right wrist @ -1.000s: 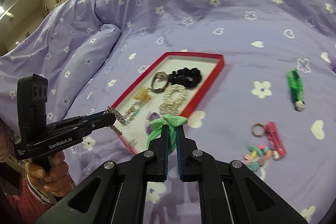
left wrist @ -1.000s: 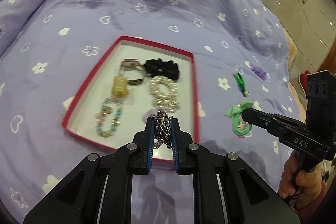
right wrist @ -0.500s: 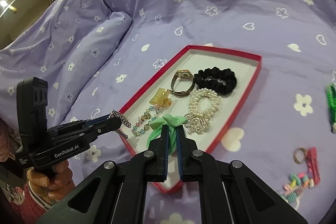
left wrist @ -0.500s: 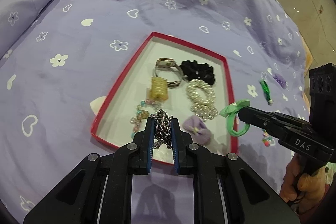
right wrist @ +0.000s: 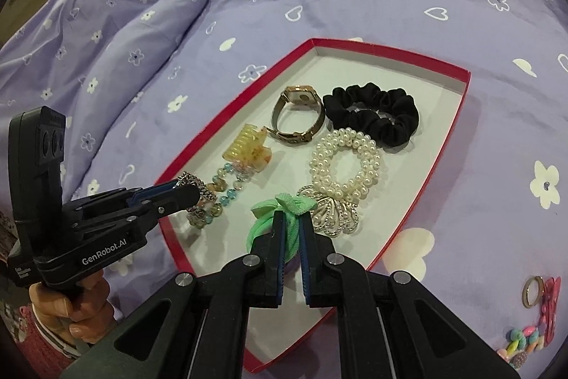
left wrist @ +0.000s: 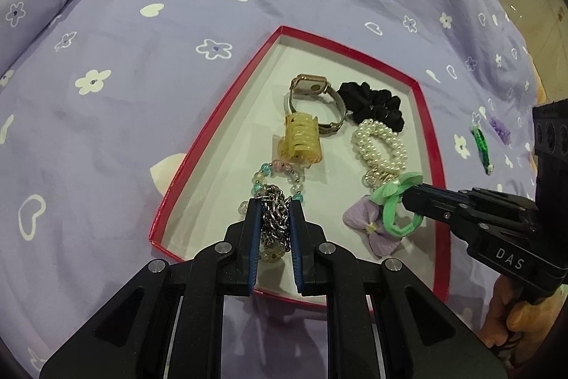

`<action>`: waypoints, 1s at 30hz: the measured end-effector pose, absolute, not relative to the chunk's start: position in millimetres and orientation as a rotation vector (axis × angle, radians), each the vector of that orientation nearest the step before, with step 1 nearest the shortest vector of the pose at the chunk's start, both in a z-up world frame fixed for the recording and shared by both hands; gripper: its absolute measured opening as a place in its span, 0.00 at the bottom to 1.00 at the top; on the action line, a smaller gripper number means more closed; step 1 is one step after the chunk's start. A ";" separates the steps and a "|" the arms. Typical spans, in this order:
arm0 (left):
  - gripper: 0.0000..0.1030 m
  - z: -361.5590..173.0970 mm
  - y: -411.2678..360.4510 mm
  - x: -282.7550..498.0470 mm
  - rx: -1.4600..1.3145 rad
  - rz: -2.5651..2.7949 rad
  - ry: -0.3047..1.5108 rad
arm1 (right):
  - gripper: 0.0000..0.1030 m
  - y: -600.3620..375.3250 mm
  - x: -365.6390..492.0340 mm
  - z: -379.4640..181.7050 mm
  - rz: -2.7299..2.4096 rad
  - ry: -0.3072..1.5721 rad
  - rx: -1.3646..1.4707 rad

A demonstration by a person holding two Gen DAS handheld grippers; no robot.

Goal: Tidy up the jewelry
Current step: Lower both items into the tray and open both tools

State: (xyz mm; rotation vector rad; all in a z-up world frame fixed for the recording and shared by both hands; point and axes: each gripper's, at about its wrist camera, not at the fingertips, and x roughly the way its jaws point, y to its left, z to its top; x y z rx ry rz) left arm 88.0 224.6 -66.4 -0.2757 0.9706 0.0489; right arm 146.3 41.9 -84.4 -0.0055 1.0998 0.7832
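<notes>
The left gripper (left wrist: 276, 219) is pinched on a silver chain (left wrist: 274, 217), which bunches between its 2 blue-lined fingers. It hangs over the near left part of the red tray (left wrist: 429, 130), above a beaded bracelet (left wrist: 264, 171) lying on the tray floor. The right gripper (right wrist: 291, 233) is pinched on a green hair tie (right wrist: 280, 206), whose knot stands above the fingertips and whose loop hangs to the left of them. It hangs over the near right part of the tray, just beside the silver clasp of the pearl bracelet (right wrist: 344, 162).

The tray rests on a purple bedspread (left wrist: 177, 34) printed with white flowers and hearts. Contents of the tray:
- gold watch (left wrist: 312, 95), far centre
- black scrunchie (left wrist: 372, 103), right of the watch
- yellow hair claw (left wrist: 300, 139), touching the beaded bracelet
- purple bow (left wrist: 369, 229), below the green hair tie

Outside the tray, on the bedspread to the right, lie a green clip (left wrist: 482, 144), a red clip with a ring (right wrist: 543, 293) and a multicoloured bead piece (right wrist: 522, 345).
</notes>
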 end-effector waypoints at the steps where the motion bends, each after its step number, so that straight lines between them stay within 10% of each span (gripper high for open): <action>1: 0.13 -67.7 224.9 88.5 -0.277 0.049 0.974 | 0.10 42.3 146.5 -85.1 0.782 1.103 -0.012; 8: 0.13 -73.1 228.1 90.7 -0.288 0.062 0.996 | 0.14 45.4 147.6 -89.5 0.777 1.123 -0.040; 13: 0.13 -72.4 226.1 91.0 -0.271 0.069 0.997 | 0.34 43.5 147.3 -88.6 0.773 1.120 -0.030; 30: 0.31 -68.3 224.8 86.7 -0.274 0.081 0.996 | 0.34 20.3 138.4 -59.6 0.777 1.049 0.055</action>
